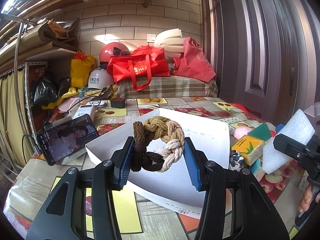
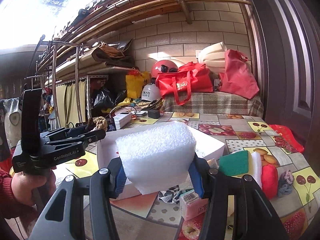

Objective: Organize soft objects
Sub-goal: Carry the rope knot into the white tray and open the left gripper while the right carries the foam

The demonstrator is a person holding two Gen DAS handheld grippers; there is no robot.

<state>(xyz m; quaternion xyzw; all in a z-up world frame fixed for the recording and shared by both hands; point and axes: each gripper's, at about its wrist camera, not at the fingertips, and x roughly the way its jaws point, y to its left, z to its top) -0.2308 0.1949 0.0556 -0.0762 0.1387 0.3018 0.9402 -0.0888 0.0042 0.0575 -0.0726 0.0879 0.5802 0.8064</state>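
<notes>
Matt woven-cloth hair ties (image 1: 158, 146), rough white foam block (image 2: 156, 156), glossy tablecloth (image 2: 240, 138)

Daylight pours in from the upper left in both views, and the roof opening (image 2: 30, 10) in the right wrist shot is totally blown out. A sunny patch sits on the brick wall (image 1: 112, 34). Heavy fisheye bending, black corners all round. The door (image 1: 260, 50) side stays dim. Center's sharp, edges go soft.

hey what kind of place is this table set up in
Probably a cluttered household storage or entry corner: helmets and red bags piled by a brick-tiled wall, a fruit-print tablecloth, shelving.
</notes>
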